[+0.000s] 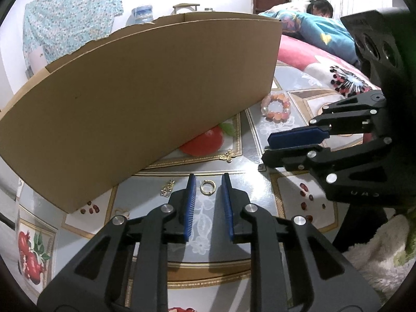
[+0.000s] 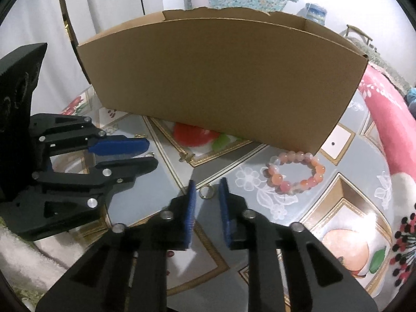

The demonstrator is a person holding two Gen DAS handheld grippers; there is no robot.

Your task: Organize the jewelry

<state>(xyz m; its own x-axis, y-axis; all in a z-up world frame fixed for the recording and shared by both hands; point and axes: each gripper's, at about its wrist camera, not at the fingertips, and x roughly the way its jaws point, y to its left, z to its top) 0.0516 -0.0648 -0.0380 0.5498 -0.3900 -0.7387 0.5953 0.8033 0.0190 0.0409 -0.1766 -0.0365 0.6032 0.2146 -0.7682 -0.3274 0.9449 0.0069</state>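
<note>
A brown cardboard box stands on the patterned table, also in the right wrist view. My left gripper is open, its blue pads either side of a gold ring lying on the table. A gold chain piece lies left of it and a gold butterfly charm beyond. My right gripper is open over a small ring. A pink and orange bead bracelet lies right of it, near the box corner, and also shows in the left wrist view.
The table has a glossy fruit-and-flower cloth. A pink and blue blanket and a person's head lie at the back right. A fluffy white towel lies at the near right edge. A water bottle stands behind the box.
</note>
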